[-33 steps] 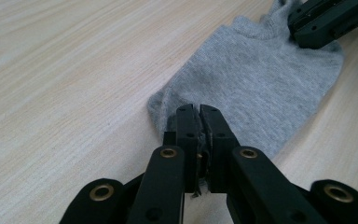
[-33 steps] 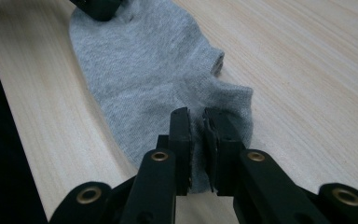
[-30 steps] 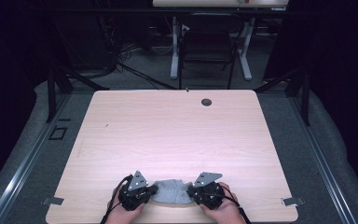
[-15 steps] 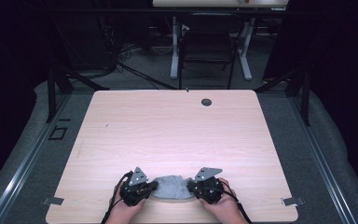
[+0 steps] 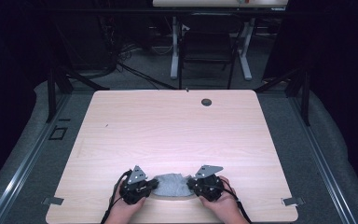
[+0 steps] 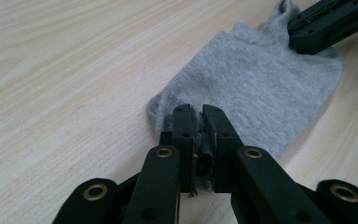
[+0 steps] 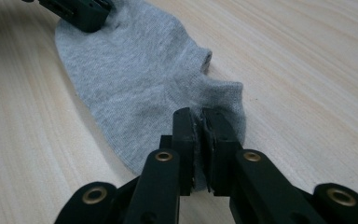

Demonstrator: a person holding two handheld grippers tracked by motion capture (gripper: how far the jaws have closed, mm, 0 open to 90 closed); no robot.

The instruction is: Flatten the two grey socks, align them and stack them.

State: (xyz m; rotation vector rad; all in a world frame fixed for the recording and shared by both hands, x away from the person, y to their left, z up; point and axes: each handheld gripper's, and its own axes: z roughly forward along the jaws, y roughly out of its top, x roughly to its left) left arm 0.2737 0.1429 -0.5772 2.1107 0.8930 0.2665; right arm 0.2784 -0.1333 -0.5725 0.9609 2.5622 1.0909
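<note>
Grey sock (image 5: 171, 185) lay flat at table's (image 5: 177, 130) near edge. Left gripper (image 6: 198, 122) pinched one end, jaws just easing; right gripper (image 7: 199, 122) pinched the other. Judged mid-flattening; next: tug ends apart evenly.

- Pale wood-grain table (image 5: 177, 130), rounded corners, a round dark grommet hole (image 5: 206, 101) near its far edge.
- Grey carpet floor (image 5: 326, 154) around it; metal rails (image 5: 23, 163) run along both sides.
- Far side dark: black chair (image 5: 208, 51), white desk legs (image 5: 174, 46), loose cables (image 5: 130, 70).
- Black drapes (image 5: 340, 56) at the sides; light falls mostly on the tabletop.
</note>
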